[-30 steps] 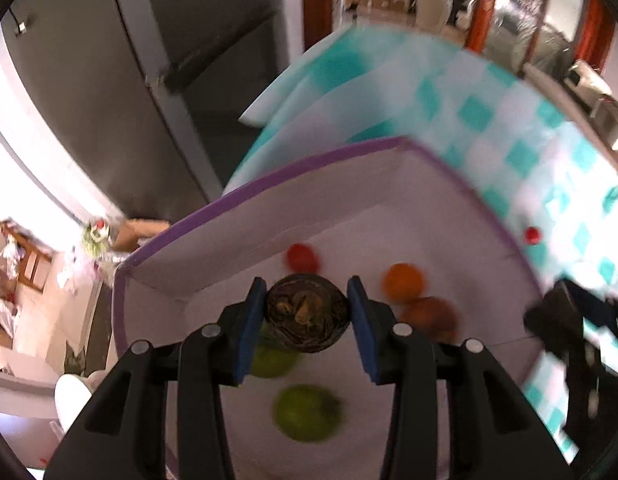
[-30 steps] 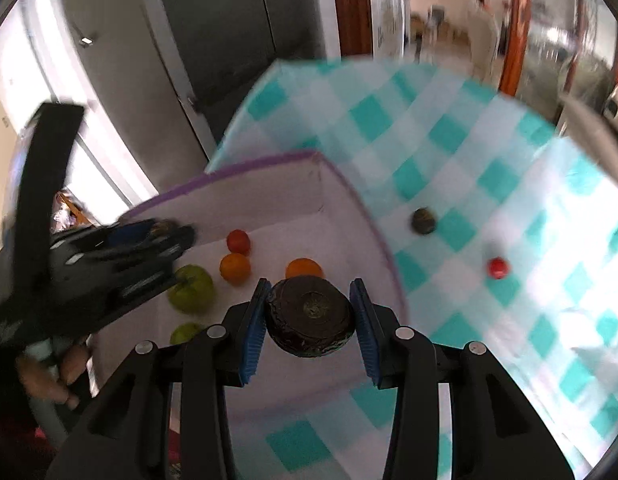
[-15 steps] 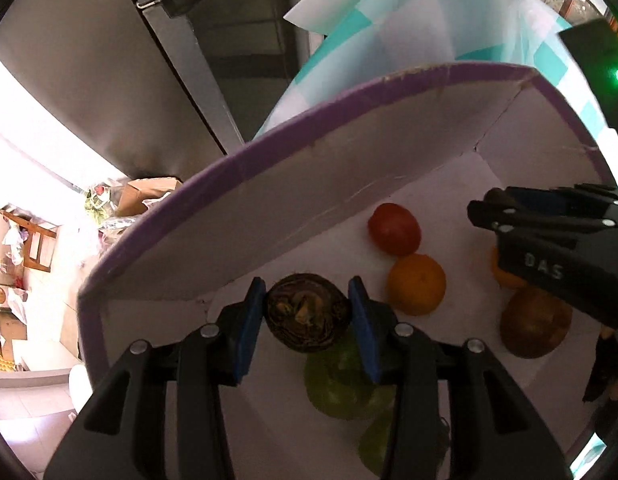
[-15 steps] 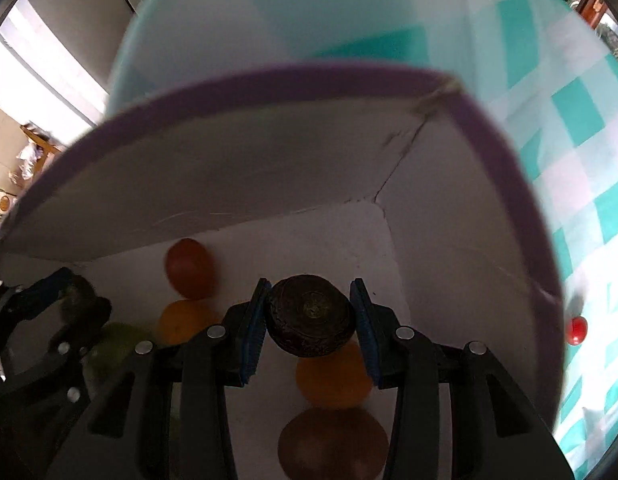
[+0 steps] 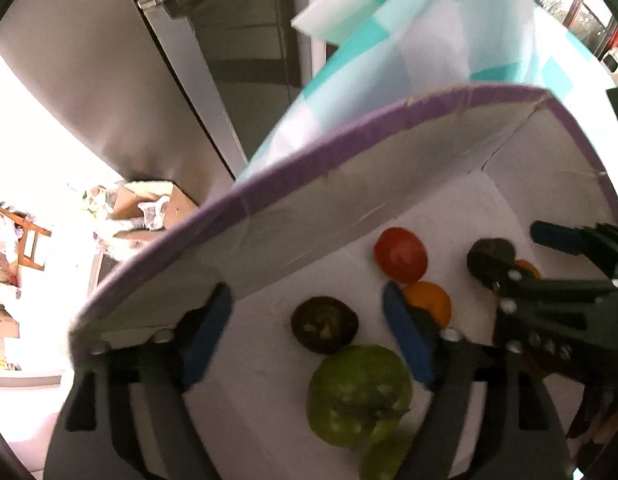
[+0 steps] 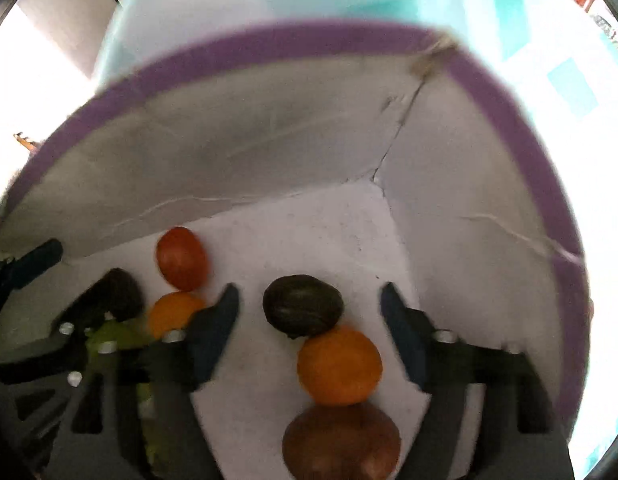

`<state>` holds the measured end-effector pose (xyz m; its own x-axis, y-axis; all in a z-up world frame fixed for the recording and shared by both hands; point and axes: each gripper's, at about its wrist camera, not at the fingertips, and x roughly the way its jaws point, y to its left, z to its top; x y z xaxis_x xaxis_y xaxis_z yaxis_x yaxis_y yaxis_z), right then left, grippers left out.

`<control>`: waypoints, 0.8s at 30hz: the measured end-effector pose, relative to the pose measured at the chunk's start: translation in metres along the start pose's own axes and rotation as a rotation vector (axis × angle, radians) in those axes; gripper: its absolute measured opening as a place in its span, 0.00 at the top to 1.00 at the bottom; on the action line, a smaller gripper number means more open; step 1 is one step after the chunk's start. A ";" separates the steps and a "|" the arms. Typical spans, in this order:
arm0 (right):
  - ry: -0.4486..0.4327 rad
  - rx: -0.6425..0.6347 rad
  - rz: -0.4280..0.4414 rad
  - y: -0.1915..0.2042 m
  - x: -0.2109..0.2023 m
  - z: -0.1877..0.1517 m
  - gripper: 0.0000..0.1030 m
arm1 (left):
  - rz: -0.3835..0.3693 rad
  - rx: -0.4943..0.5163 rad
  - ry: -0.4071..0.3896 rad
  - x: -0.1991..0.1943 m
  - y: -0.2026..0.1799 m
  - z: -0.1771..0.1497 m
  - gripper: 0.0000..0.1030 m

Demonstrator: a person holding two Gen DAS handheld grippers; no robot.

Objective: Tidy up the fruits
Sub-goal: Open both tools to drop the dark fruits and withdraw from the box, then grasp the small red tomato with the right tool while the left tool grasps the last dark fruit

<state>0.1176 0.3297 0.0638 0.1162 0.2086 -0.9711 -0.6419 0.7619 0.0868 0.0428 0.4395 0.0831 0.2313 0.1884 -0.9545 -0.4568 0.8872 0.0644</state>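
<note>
Fruits (image 6: 303, 311), dark and wrinkled, lie loose between both spread tongs (image 5: 305, 334) (image 6: 309, 326).

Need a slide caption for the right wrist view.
Open right tongs over a dark fruit resting in the box.

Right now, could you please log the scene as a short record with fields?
container: white box with purple rim
left gripper: open, dark fruit lying between its fingers
right gripper: open, dark round fruit lying between its fingers
other fruit in box: red tomato, oranges, green fruit, brown fruit
</note>
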 end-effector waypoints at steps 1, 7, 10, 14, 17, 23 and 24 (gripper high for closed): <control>-0.019 0.004 -0.003 -0.001 -0.012 -0.004 0.26 | 0.005 0.001 -0.010 -0.004 -0.001 -0.001 0.21; -0.176 -0.002 -0.011 -0.012 -0.093 -0.052 0.18 | 0.075 -0.005 -0.106 -0.054 -0.012 -0.022 0.10; -0.263 0.004 -0.016 -0.028 -0.132 -0.085 0.16 | 0.087 0.008 -0.195 -0.090 -0.034 -0.041 0.05; -0.323 0.036 -0.029 -0.068 -0.164 -0.133 0.16 | 0.078 0.045 -0.302 -0.135 -0.082 -0.063 0.02; -0.336 0.071 -0.045 -0.098 -0.180 -0.180 0.16 | 0.062 0.086 -0.327 -0.157 -0.124 -0.080 0.02; -0.352 0.175 -0.060 -0.145 -0.191 -0.246 0.16 | 0.049 0.243 -0.362 -0.183 -0.213 -0.129 0.02; -0.354 0.200 -0.064 -0.156 -0.193 -0.258 0.16 | 0.052 0.261 -0.363 -0.185 -0.224 -0.135 0.02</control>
<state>-0.0002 0.0126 0.1807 0.4273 0.3287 -0.8422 -0.4693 0.8769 0.1041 -0.0137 0.1493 0.2060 0.5216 0.3296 -0.7870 -0.2546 0.9405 0.2251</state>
